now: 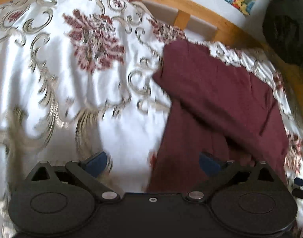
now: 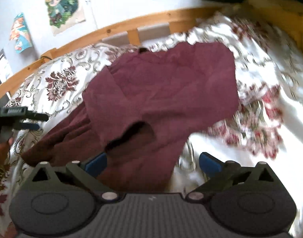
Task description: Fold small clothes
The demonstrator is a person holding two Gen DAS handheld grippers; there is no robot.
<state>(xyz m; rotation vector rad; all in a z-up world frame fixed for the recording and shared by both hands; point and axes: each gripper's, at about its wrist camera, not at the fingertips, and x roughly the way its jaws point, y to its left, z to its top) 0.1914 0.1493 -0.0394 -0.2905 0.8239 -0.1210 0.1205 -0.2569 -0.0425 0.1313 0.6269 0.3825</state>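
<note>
A dark maroon garment [image 1: 221,99] lies on a white bedspread with a red floral pattern [image 1: 72,79]. My left gripper [image 1: 153,162] hovers open over the garment's left edge, its left blue pad [image 1: 97,163] above the bedspread and nothing between the jaws. In the right wrist view the maroon garment [image 2: 167,83] lies spread out, one sleeve folded across it with the cuff opening [image 2: 131,134] facing me. My right gripper [image 2: 153,162] is open above the garment's near end, gripping nothing. The left gripper [image 2: 22,117] shows at the left edge of that view.
A wooden bed rail [image 1: 171,2] [image 2: 131,25] runs along the far side of the bedspread [image 2: 260,79]. Colourful pictures [image 2: 64,8] hang on the wall behind. A dark bulky object [image 1: 286,31] sits at the right end. A hand [image 2: 0,148] holds the left gripper.
</note>
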